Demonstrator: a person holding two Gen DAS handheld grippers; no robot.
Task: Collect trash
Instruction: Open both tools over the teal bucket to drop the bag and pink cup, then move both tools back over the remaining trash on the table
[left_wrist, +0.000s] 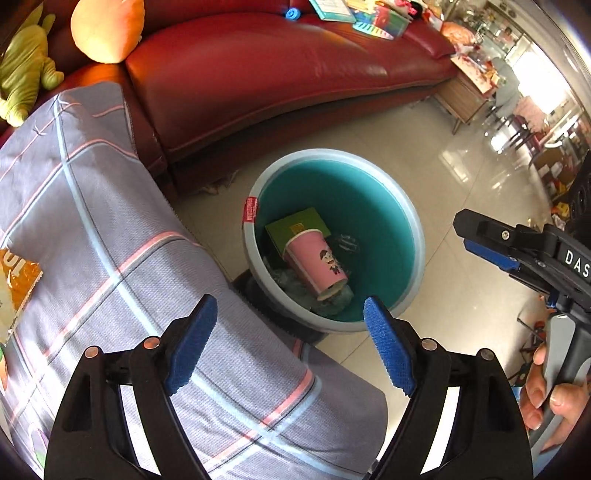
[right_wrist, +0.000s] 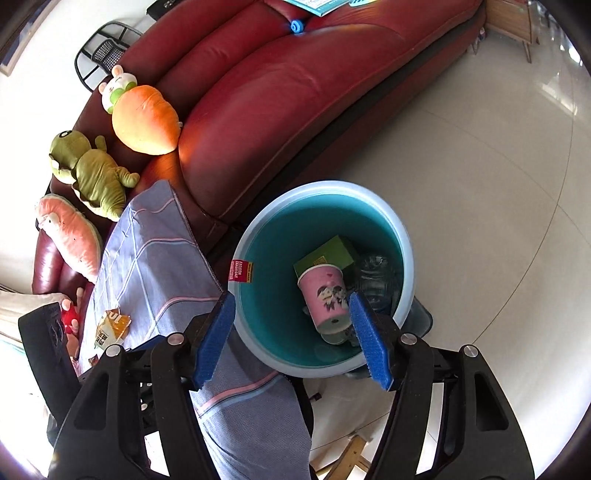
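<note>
From the left wrist camera, the left gripper (left_wrist: 290, 345) hangs wide open with nothing between its blue pads, over the edge of a striped cloth (left_wrist: 110, 236) just beside the bin (left_wrist: 413, 229). The bin stands on the tiled floor (left_wrist: 461, 166) in front of the red sofa (left_wrist: 258, 74). Inside the bin lies a pink paper cup (left_wrist: 317, 264) on its side, long axis running from its wide mouth, up toward the sofa, down to its base, nearer the camera. A green box (left_wrist: 295, 225) sits under the cup's mouth end, and something clear and crumpled lies beside the cup. To the right of the bin the right gripper (left_wrist: 480, 240) reaches in, held by a hand (left_wrist: 554, 398); whether its jaws are apart I cannot tell from here. An orange wrapper (left_wrist: 18, 288) lies on the cloth, well left of the bin.

Over to the right wrist camera: the right gripper (right_wrist: 291, 336) is spread open and empty, straddling the near rim of the bin (right_wrist: 402, 236). The cup (right_wrist: 327, 299) again lies tipped, mouth toward the sofa (right_wrist: 277, 92), base toward the camera, the green box (right_wrist: 332, 253) behind it. The wrapper (right_wrist: 112, 326) rests on the cloth (right_wrist: 159, 251), left of the bin.
</note>
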